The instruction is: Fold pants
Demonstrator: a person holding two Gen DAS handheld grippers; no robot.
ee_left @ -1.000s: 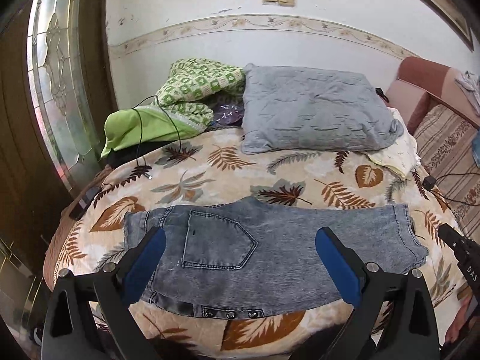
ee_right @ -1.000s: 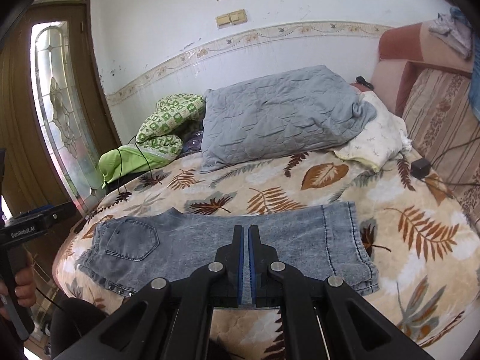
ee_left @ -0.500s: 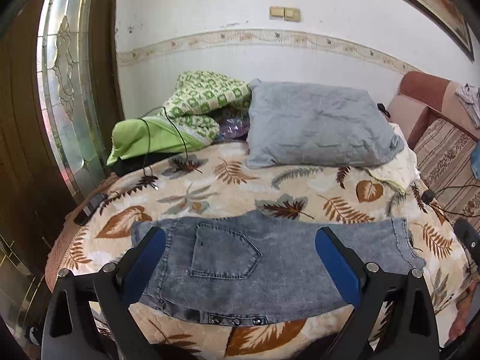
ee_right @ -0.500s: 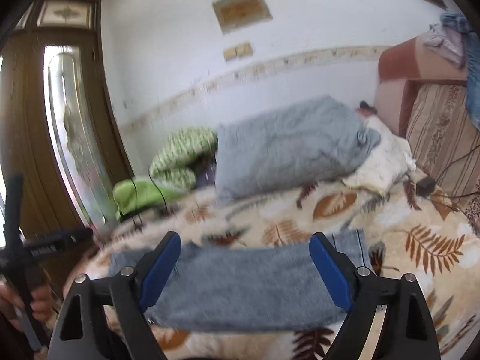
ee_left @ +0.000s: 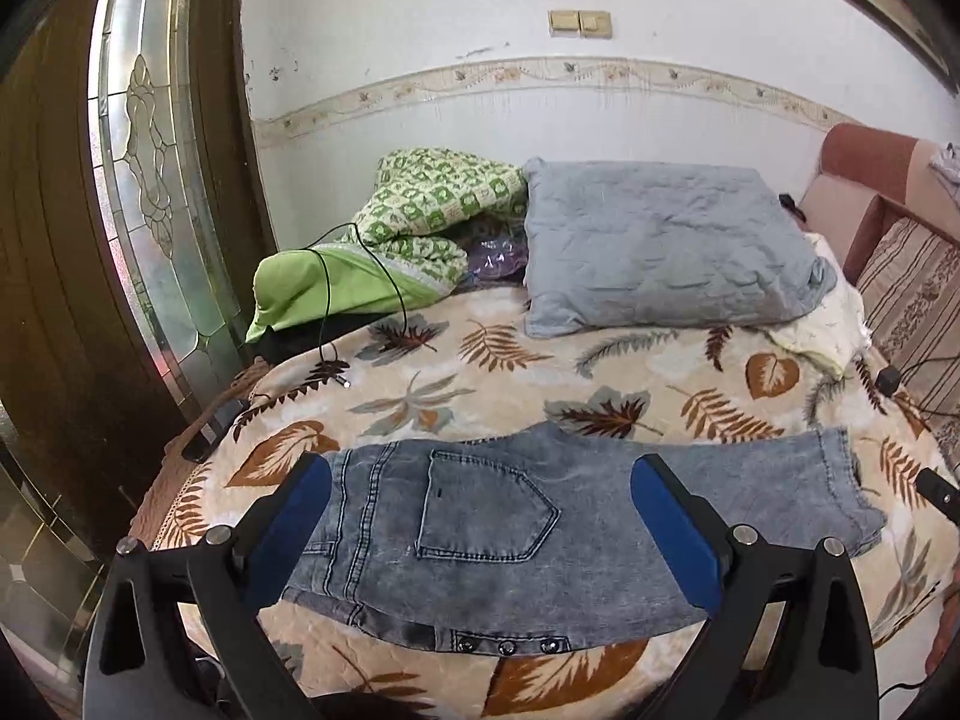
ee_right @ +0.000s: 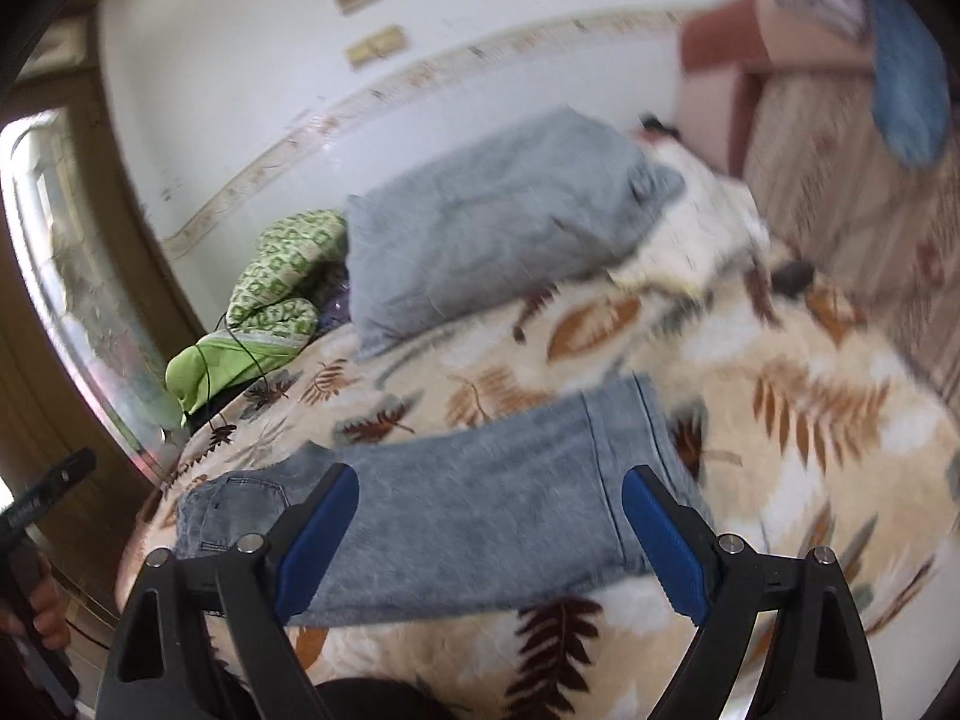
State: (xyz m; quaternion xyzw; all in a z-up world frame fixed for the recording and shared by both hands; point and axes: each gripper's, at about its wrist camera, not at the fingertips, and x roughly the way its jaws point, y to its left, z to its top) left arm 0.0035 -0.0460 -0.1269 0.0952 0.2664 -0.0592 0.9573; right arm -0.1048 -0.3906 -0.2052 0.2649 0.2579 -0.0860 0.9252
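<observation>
Grey-blue denim pants (ee_left: 516,534) lie flat across the near edge of the bed, folded lengthwise, back pocket up, waist at left and leg hem at right. They also show in the blurred right wrist view (ee_right: 480,504). My left gripper (ee_left: 480,534) is open and empty, held above the pocket end. My right gripper (ee_right: 489,534) is open and empty, above the leg end. The left gripper's body shows at the left edge of the right wrist view (ee_right: 42,498).
The bed has a leaf-print blanket (ee_left: 480,372). A grey pillow (ee_left: 660,252), a green patterned blanket (ee_left: 420,210), a green cloth with a black cable (ee_left: 324,294) lie at the back. A sofa (ee_left: 900,252) stands at right, a glass door (ee_left: 150,180) at left.
My right gripper opened from shut and swung, tilting its view. My left gripper stayed open and drew back and up a little. The pants lie as before.
</observation>
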